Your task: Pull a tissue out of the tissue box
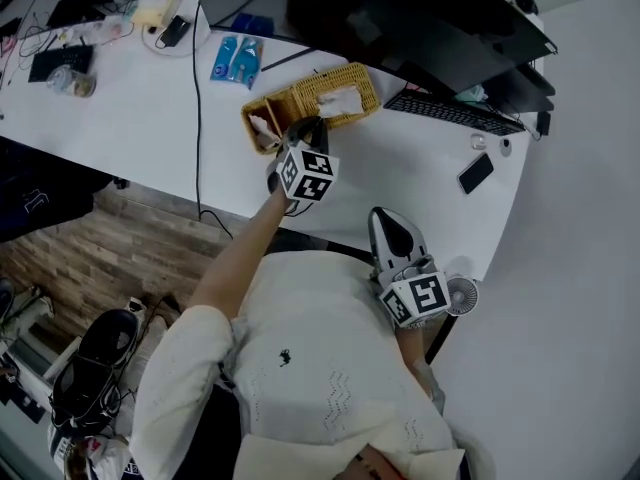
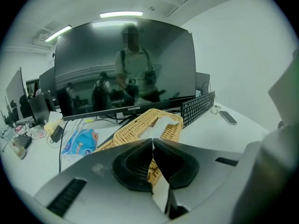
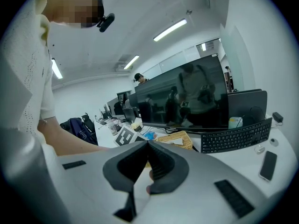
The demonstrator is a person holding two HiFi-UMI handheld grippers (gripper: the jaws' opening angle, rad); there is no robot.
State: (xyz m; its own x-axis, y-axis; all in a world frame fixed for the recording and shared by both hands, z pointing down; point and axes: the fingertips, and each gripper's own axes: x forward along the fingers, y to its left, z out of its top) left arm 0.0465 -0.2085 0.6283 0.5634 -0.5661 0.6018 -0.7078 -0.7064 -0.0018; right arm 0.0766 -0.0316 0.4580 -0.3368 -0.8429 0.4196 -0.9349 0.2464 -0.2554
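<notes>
your own white knitted top (image 1: 330, 368) fills the bottom of the head view, with both arms reaching out from it. your right gripper (image 1: 392, 224) is held close to your body, at the near edge of the white surface (image 1: 150, 118) and well apart from the box. in the right gripper view its jaws are clenched tip to tip with nothing pinched between them, and your bare left forearm (image 3: 70, 141) runs past on the left.

your left gripper (image 1: 305, 130) is stretched forward to the near side of the wicker tissue box (image 1: 310, 100); you cannot tell whether it touches the weave. in the left gripper view the left gripper (image 2: 153, 142) has its jaws pressed together at the tips, holding nothing, and the wicker tissue box (image 2: 140, 127) lies just beyond them.

a white tissue (image 1: 340, 100) stands out of the slot in the top of the box, and it shows again past the jaws (image 2: 161, 123). the box lies slantwise in front of the dark monitor (image 2: 124, 69). a black keyboard (image 1: 452, 114) is to its right, a phone (image 1: 475, 173) nearer the edge, and a blue packet (image 1: 238, 60) to its left.
</notes>
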